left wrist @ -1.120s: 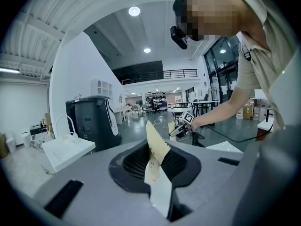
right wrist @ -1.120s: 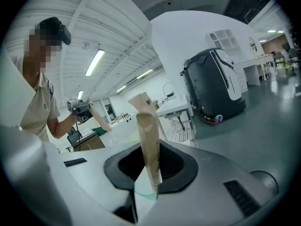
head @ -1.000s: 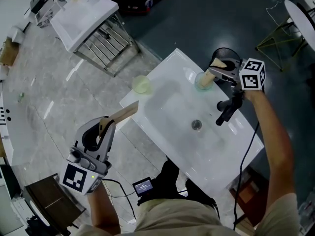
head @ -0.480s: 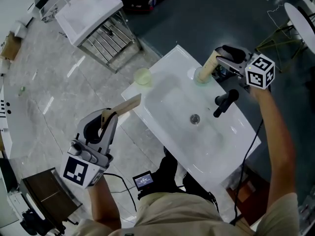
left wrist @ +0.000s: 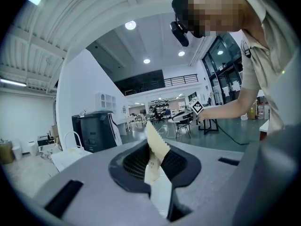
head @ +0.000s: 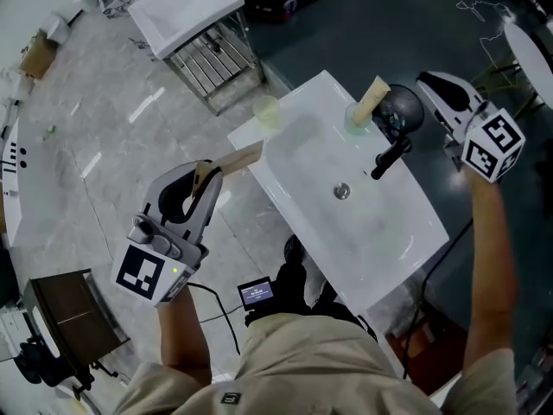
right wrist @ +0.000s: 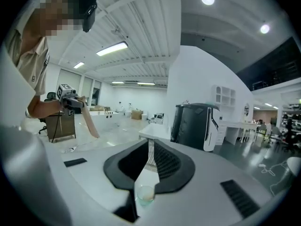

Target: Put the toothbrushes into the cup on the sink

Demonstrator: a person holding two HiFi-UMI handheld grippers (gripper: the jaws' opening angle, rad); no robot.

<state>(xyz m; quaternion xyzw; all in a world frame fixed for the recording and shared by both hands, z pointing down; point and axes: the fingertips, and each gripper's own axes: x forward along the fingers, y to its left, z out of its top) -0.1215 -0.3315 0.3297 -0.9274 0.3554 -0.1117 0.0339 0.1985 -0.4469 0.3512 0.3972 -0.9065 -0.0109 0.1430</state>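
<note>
Open lab hall: freestanding sink (head: pixel 393 236), second sink (head: pixel 186 7) on metal rack (head: pixel 214 59), mezzanine (left wrist: pixel 181 80), ceiling lights (left wrist: pixel 130 25).

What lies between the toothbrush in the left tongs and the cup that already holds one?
Between that toothbrush and the cup, the head view shows only bare sink: rim, then basin. A second pale cup stands off that line.

The sink (head: pixel 406 232) basin lies bare around its drain (head: pixel 342 191), open to approach from the near and left sides. At the far rim the black faucet (head: pixel 389 156) stands just beside the cup (head: pixel 357 121), whose mouth is partly taken by a leaning wrapped toothbrush (head: pixel 374 96). A pale green cup (head: pixel 267 109) occupies the far left corner.
</note>
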